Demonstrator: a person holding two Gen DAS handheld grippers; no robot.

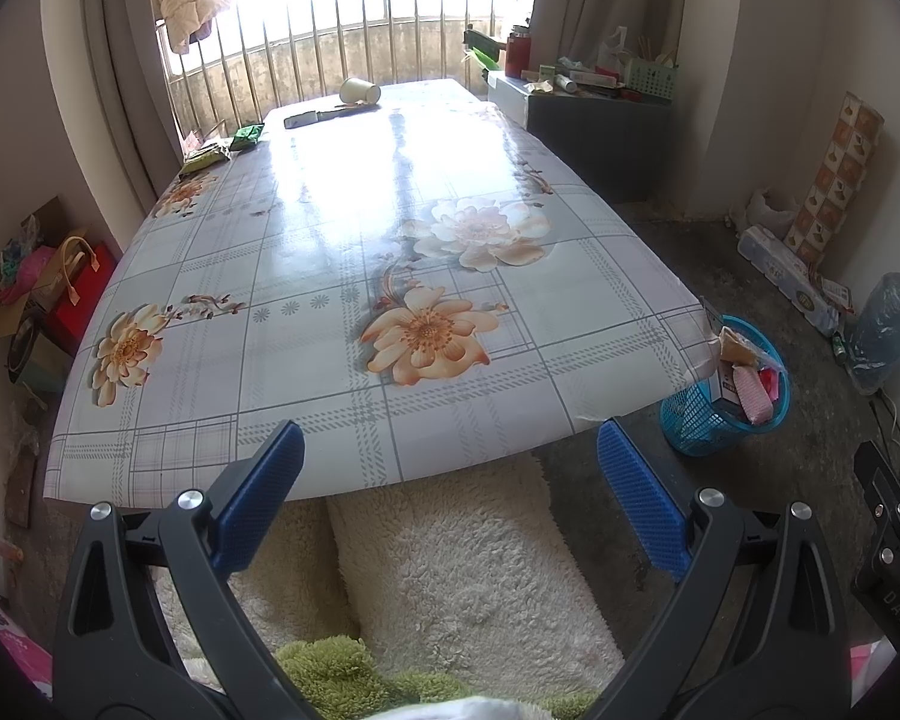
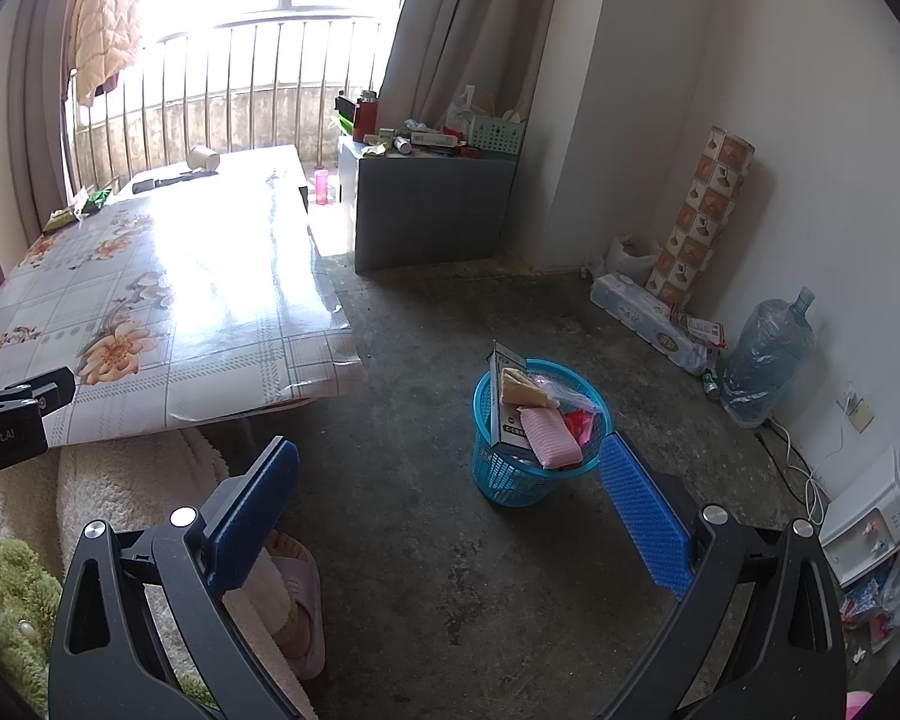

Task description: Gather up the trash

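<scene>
A blue mesh trash basket (image 2: 531, 468) stands on the floor right of the table, filled with wrappers, a pink pack and a box; it also shows in the left wrist view (image 1: 699, 420). On the table's far end lie a tipped paper cup (image 1: 360, 90), a dark flat object (image 1: 324, 116) and green wrappers (image 1: 225, 144). My left gripper (image 1: 450, 468) is open and empty over the table's near edge. My right gripper (image 2: 450, 486) is open and empty above the floor, its right finger beside the basket.
The floral-cloth table (image 1: 306, 312) fills the left wrist view. A grey cabinet (image 2: 426, 210) with clutter stands at the back. A patterned roll (image 2: 699, 216), tissue packs and a water bottle (image 2: 762, 354) line the right wall. My slippered foot (image 2: 297, 600) is below.
</scene>
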